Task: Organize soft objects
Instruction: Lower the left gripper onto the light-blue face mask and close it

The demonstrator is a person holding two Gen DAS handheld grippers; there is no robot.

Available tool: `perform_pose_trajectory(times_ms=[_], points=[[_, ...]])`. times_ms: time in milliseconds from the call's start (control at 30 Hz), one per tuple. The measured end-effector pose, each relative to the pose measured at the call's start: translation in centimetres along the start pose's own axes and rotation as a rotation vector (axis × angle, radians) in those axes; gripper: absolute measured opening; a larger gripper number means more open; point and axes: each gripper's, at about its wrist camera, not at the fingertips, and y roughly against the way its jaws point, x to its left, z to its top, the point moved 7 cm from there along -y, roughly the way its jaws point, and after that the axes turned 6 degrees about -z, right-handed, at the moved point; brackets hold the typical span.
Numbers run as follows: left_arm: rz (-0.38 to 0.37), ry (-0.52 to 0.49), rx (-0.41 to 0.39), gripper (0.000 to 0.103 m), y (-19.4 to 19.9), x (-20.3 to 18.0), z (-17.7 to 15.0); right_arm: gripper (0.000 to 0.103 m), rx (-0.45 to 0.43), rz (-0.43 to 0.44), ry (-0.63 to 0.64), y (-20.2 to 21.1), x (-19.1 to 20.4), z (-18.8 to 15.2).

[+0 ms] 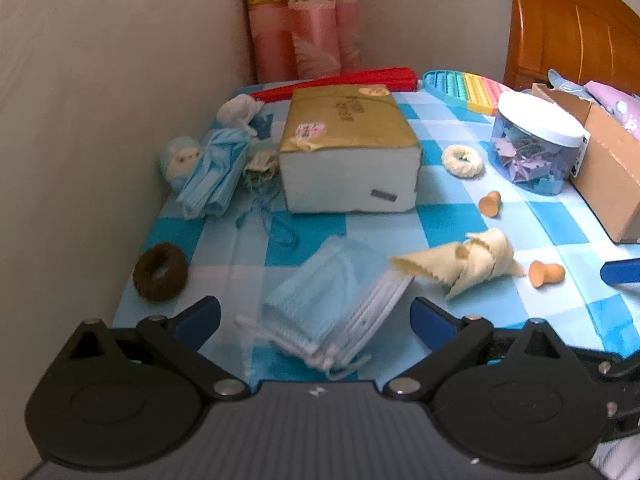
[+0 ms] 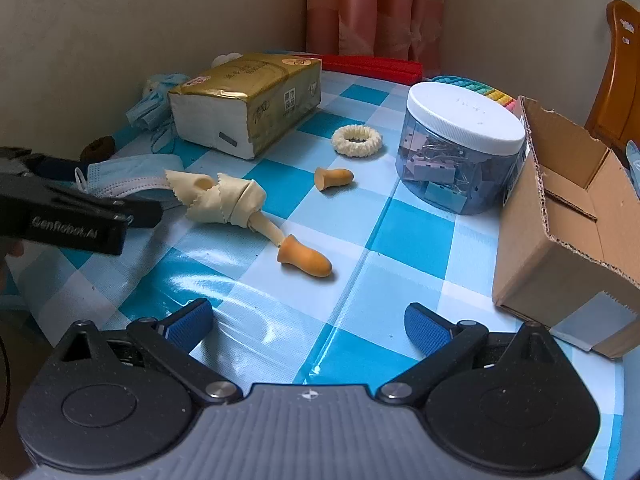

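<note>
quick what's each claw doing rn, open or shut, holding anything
Left claw: open, holding nothing; the blue face mask lies between its fingers, ungripped.
Right claw: open, empty, over bare tablecloth.

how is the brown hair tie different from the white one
The brown hair tie is dark and fuzzy; the white hair tie is cream and ribbed. The brown one lies at the table's left edge near the wall; the white one lies between the tissue pack and the clear jar. In this view the brown one looks bigger, perhaps only because it is nearer. Both are ring-shaped and lie flat, untouched.
</note>
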Motion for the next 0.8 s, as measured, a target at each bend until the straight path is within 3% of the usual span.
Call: perform_pose_trajectory(times_ms=[167,267,333,367,433,533,800], points=[[-0.028,-0.033,-0.008,0.082,-0.4,-0.6,0.6,0.103,-0.016,0.000,-0.002,0.1,0.0,-0.1],[-0.041,-0.045,0.007,0.078,-0.7,-0.8,0.5,0.103,-0.023,0.000,-0.006,0.2,0.0,-0.2],[-0.055,-0.033,0.005,0.066,-0.7,-0.8,0.5,0.103,-0.024,-0.001,-0.006,0.2,0.0,-0.2],[-0.068,-0.021,0.006,0.055,-0.7,-0.7,0.5,0.103,-0.024,-0.002,-0.005,0.2,0.0,-0.2],[-0.098,0.009,0.006,0.052,-0.6,-0.6,0.6,0.103,-0.004,-0.008,-0.011,0.2,0.0,0.1],[-0.079,0.014,0.006,0.050,-0.4,-0.6,0.5,0.102,-0.010,-0.020,0.009,0.2,0.4,0.6],[-0.087,0.046,0.013,0.050,0.2,-0.2,0.1,0.062,-0.016,-0.051,-0.029,-0.5,1.2,2.2]])
